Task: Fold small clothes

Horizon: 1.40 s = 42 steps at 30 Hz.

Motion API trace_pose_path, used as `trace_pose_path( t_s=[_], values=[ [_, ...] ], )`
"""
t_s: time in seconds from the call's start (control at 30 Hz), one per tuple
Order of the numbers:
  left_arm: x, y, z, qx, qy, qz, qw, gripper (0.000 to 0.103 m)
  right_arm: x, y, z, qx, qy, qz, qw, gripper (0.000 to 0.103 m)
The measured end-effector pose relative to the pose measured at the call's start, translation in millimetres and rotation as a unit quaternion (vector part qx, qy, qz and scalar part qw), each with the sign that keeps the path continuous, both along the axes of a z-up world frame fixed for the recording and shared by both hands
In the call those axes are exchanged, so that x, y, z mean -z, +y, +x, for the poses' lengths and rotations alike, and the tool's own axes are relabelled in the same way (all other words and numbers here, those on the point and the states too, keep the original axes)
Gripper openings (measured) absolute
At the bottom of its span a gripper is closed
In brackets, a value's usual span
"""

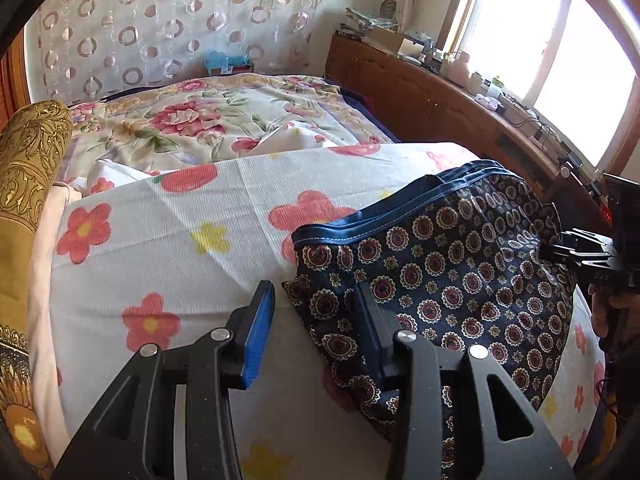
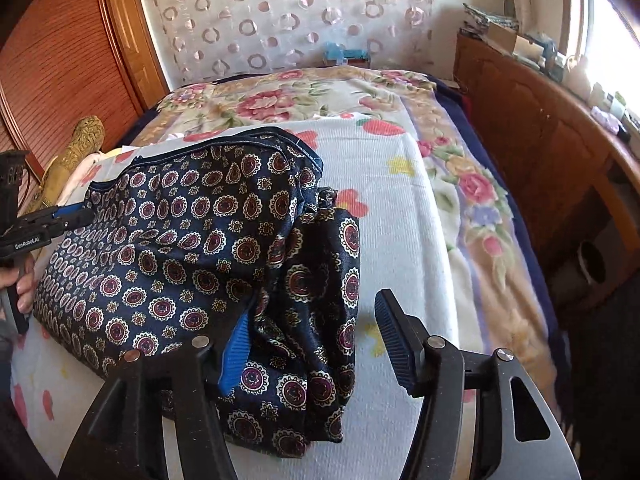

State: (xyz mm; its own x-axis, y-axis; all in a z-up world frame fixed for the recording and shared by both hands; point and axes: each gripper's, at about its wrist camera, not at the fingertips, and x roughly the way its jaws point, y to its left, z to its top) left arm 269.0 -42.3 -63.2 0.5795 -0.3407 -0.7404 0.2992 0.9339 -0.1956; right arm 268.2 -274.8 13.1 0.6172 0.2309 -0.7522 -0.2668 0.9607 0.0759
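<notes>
The navy patterned garment [image 1: 440,264], silky and covered in round medallions, lies on the flowered towel [image 1: 180,216] spread over the near end of the bed [image 2: 460,208]. Its long axis runs across the bed, side to side. The blue-piped waistband [image 1: 384,208] forms the garment's far edge and faces the head of the bed; the bunched right end [image 2: 320,320] hangs toward the near edge.

The left gripper [image 1: 316,320] stands at the garment's left end with its jaws apart: the right finger rests on the cloth, the left finger [image 1: 258,332] over bare towel, nothing pinched. The right gripper [image 2: 316,344] has its jaws released and wide, with the crumpled cloth lying between them against the blue left pad [image 2: 236,356], while the right pad [image 2: 394,340] is clear of it.

A floral blanket [image 1: 192,120] covers the rest of the bed. Behind it hangs a sheer curtain [image 1: 160,20] with ring motifs. A wooden cabinet [image 2: 540,140] cluttered on top runs along the bed's right side under a bright window [image 1: 540,60]; a gold patterned cushion [image 1: 28,160] lies at the left edge.
</notes>
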Motion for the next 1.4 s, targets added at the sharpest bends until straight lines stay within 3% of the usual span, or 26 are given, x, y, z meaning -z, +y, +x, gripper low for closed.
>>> trace_pose_path(
  t_s=[0.3, 0.43, 0.47, 0.5, 0.6, 0.9, 1.13, 1.4],
  values=[
    [1.1, 0.3, -0.4, 0.000, -0.001, 0.005, 1.0000, 0.042, 6.4, 2.5, 5.1, -0.031, -0.012, 0.011, 0.999, 0.060],
    [1.0, -3.9, 5.5, 0.020, 0.021, -0.021, 0.9993, 0.042, 8.1, 15.3, 3.0, -0.059, -0.015, -0.008, 0.998, 0.048],
    [1.3, -5.3, 5.8, 0.022, 0.023, -0.023, 0.9992, 0.036, 8.0, 15.9, 3.1, -0.062, -0.015, -0.007, 0.998, 0.041],
    [1.4, -6.5, 6.8, 0.022, 0.024, -0.020, 0.9993, 0.023, 8.3, 15.2, 3.5, -0.067, -0.013, 0.000, 0.998, 0.033],
    [2.7, -5.7, 5.8, 0.025, 0.031, -0.035, 0.9986, 0.010, 8.5, 9.6, 1.9, -0.073, -0.014, 0.021, 0.997, 0.015],
    [-54.7, 2.2, -33.7, 0.025, -0.059, -0.063, 0.9960, 0.007, -14.4, 14.1, -23.7, -0.058, -0.100, 0.015, 0.993, 0.007],
    [-93.0, 28.8, -61.4, 0.001, -0.123, -0.060, 0.9906, 0.006, -48.4, 44.1, -31.4, -0.102, -0.159, -0.001, 0.982, 0.006],
    [-122.2, 76.8, -88.2, -0.041, -0.173, -0.061, 0.9822, 0.006, -62.6, 79.4, -28.2, -0.147, -0.189, -0.002, 0.971, 0.006]
  ],
)
